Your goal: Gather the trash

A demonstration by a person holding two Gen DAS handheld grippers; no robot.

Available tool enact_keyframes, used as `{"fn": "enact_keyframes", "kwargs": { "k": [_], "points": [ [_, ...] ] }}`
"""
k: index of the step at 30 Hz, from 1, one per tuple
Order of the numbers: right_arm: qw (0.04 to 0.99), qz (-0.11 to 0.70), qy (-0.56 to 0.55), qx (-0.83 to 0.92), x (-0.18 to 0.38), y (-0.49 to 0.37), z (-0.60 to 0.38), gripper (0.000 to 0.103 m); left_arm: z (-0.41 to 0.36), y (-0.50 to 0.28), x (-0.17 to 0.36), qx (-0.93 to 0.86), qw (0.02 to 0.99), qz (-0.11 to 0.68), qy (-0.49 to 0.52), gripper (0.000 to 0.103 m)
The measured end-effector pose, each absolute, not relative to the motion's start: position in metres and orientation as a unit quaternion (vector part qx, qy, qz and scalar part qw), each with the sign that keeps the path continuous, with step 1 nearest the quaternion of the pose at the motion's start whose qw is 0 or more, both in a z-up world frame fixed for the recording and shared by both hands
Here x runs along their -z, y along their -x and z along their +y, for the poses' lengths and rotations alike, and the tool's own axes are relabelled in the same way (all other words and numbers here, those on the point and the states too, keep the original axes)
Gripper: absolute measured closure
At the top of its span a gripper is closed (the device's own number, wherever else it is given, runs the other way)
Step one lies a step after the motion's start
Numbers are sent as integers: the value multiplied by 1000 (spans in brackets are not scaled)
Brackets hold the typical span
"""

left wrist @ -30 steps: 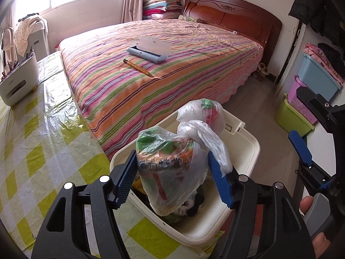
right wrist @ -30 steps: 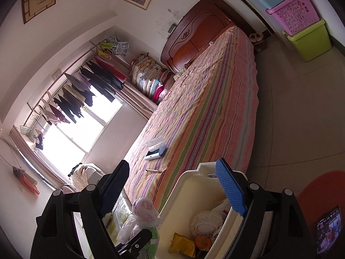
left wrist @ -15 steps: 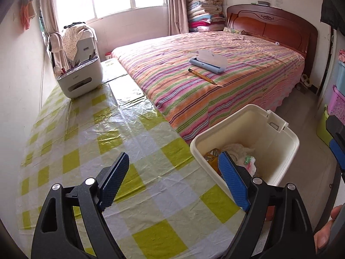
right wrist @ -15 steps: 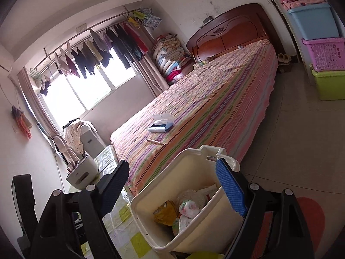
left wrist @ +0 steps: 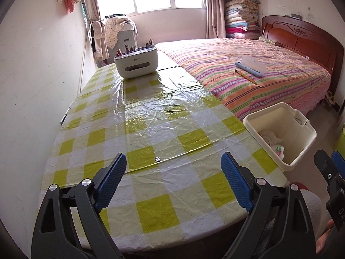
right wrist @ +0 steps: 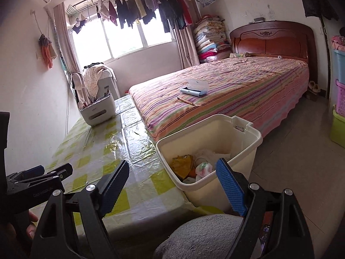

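Bedroom with a striped bed point(left wrist: 248, 73) beside a table point(left wrist: 151, 129) covered in a yellow-checked plastic cloth. At the table's near corner, on the bed side, stands a cream bin point(right wrist: 248, 149) holding the trash point(right wrist: 201, 164): crumpled plastic bags and wrappers lying low inside. The left gripper point(left wrist: 172, 179) hovers over the bare cloth, its jaws opening with nothing between them. The right gripper point(right wrist: 172, 185) is spread wide and empty, near the bin. Such trash is probably light, soft and slippery; pinching a bunched fold or knotted neck would likely hold best.
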State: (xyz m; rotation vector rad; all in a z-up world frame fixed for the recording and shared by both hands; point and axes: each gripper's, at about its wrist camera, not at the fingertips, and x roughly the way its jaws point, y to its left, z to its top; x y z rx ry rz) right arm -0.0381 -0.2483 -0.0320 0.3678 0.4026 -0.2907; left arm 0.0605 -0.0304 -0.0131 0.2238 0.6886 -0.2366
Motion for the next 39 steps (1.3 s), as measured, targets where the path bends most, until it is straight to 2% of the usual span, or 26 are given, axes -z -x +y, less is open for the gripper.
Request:
{"fn": "enact_keyframes", "kwargs": {
  "k": [11, 39],
  "points": [
    [957, 214, -149, 126, 26, 23, -226, 23, -6, -57, 21, 103, 926, 349, -98, 14],
    [948, 249, -155, 123, 41, -1, -227, 23, -3, -69, 34, 105, 914, 383, -86, 14]
  ]
}}
